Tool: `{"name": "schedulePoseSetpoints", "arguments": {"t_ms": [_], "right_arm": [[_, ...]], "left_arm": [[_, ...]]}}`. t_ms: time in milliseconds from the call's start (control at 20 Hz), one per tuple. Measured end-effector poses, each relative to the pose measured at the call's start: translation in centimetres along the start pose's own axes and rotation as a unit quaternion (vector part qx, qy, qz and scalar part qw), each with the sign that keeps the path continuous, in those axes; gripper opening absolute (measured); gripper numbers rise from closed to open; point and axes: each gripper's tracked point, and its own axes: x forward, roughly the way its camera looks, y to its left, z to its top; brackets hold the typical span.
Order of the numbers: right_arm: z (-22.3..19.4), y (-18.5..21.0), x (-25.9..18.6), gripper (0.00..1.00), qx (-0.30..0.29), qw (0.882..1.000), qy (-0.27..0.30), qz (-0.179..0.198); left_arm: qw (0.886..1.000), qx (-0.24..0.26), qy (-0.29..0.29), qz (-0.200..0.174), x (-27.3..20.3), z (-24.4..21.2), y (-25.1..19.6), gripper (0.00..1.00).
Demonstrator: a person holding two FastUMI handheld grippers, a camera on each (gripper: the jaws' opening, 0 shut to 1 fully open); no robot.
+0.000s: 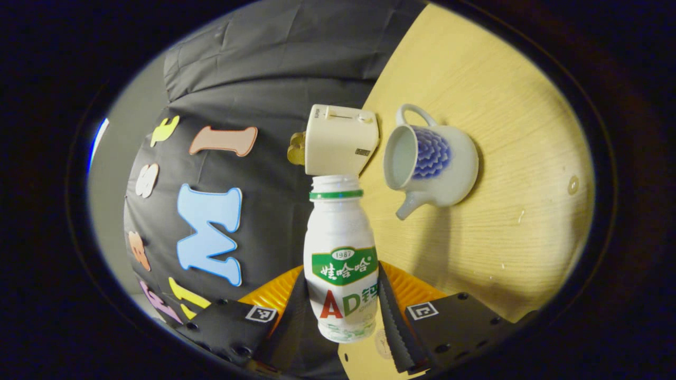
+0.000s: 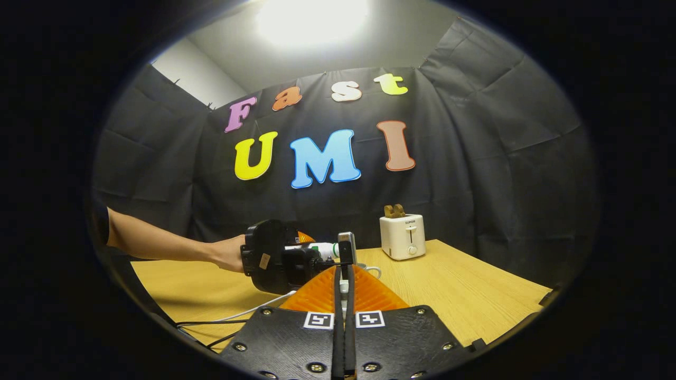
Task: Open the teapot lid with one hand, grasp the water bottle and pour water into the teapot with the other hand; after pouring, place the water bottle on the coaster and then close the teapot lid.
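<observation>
In the left gripper view my left gripper (image 1: 342, 272) is shut on a white water bottle (image 1: 340, 248) with a green label, its cap off. The bottle's mouth points toward the toaster, left of the teapot (image 1: 438, 169). The white teapot with a blue pattern stands on the table with its lid off and its opening bare. In the right gripper view the left gripper (image 2: 274, 258) holds the bottle (image 2: 317, 248) lying sideways above the table. My right gripper (image 2: 343, 272) has its fingers pressed together on a sliver of white, the teapot lid (image 2: 343, 287).
A cream toaster (image 1: 340, 140) (image 2: 402, 236) with bread in it stands at the back of the wooden table (image 1: 501, 105) (image 2: 475, 295). A person's bare forearm (image 2: 158, 245) reaches in from the left. Cables (image 2: 248, 311) trail over the table's near left.
</observation>
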Motion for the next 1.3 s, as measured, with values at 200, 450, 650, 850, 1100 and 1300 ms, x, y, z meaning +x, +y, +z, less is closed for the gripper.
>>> {"name": "schedulePoseSetpoints", "arguments": {"t_ms": [200,450,650,850,1100,1300], "right_arm": [[-0.1,0.2,0.0,0.00,-0.003,1.000,0.000,0.002],[0.0,0.1,0.0,0.01,-0.002,1.000,0.000,0.002],[0.2,0.0,-0.1,0.00,-0.002,1.000,-0.002,0.001],[0.2,0.0,0.0,0.00,-0.007,1.000,-0.003,0.000],[0.5,-0.4,-0.1,0.01,-0.002,1.000,-0.008,-0.006],[0.4,-0.2,-0.3,0.00,-0.005,1.000,-0.005,-0.002]], "left_arm": [[0.999,0.033,0.001,-0.003,-0.1,0.1,0.2,0.80],[0.998,0.069,-0.003,0.002,0.2,0.7,0.4,0.80],[0.996,0.088,-0.002,0.007,0.1,0.8,0.6,0.80],[0.994,0.112,-0.003,0.006,-0.1,0.9,0.6,0.80],[0.993,0.122,-0.001,0.007,-0.1,0.8,0.4,0.80],[0.991,0.136,0.000,0.012,-0.1,0.9,0.7,0.80]]}}
